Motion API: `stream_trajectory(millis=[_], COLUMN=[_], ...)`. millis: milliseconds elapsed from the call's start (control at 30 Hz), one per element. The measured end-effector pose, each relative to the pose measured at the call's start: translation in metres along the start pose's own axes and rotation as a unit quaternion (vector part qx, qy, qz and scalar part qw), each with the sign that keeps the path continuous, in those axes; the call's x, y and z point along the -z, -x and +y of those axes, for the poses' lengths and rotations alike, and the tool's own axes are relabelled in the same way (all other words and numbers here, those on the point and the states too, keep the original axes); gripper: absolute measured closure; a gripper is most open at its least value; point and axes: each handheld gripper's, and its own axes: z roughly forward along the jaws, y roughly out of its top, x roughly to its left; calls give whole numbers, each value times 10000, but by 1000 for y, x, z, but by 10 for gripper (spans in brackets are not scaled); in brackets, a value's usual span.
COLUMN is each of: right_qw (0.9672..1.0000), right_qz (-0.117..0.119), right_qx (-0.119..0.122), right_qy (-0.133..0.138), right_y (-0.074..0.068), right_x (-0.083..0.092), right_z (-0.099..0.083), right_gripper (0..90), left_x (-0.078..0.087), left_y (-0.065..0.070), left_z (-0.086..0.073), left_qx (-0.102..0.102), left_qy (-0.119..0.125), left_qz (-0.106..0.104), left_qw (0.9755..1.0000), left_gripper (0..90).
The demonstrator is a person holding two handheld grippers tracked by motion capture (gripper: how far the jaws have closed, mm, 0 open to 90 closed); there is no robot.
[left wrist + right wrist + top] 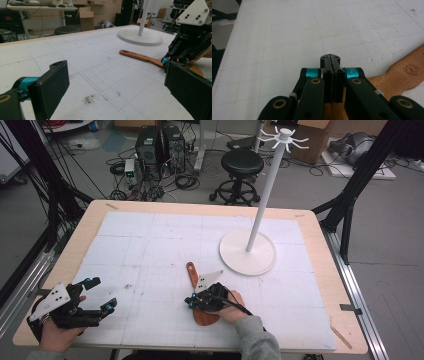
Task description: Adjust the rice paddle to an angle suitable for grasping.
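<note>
Bench: I see a pale wood top, rounded corners.
Cover: I see a white gridded sheet over most of it, with small dark specks.
On sheet: wooden spatula lying flat; white stand, round base, upright pole, well apart from the spatula.

White hook stand on the table's far right, round base on the white gridded mat. Beyond the table from the stand: black stool, computer towers, floor cables, cardboard box.
</note>
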Motion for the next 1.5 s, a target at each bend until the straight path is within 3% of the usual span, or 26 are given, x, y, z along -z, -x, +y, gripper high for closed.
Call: stream_trajectory(millis=[167, 333, 900, 1300, 1500], right_qw=[9998, 9998, 9988, 9977, 9974], right_qz=[77, 77, 168, 260, 303], right_qx=[-147, -141, -323, -543, -594], right_qy=[-55, -152, -330, -317, -268], right_y=[0, 1, 2, 1, 2], right_x=[4, 10, 44, 85, 91], right_z=[-2, -5, -29, -64, -70], right_gripper=[898, 899, 899, 899, 899], left_x=[1, 2, 3, 2, -1], left_y=[-1, -1, -1, 0, 0], left_z=[0, 0, 0, 0, 0], left_qx=[5, 3, 13, 5, -4], left_qy=[8, 12, 43, 18, -4], left_qz=[14, 19, 30, 22, 0], left_qw=[10000, 10000, 10000, 10000, 10000], left_gripper=[63, 62, 63, 63, 62])
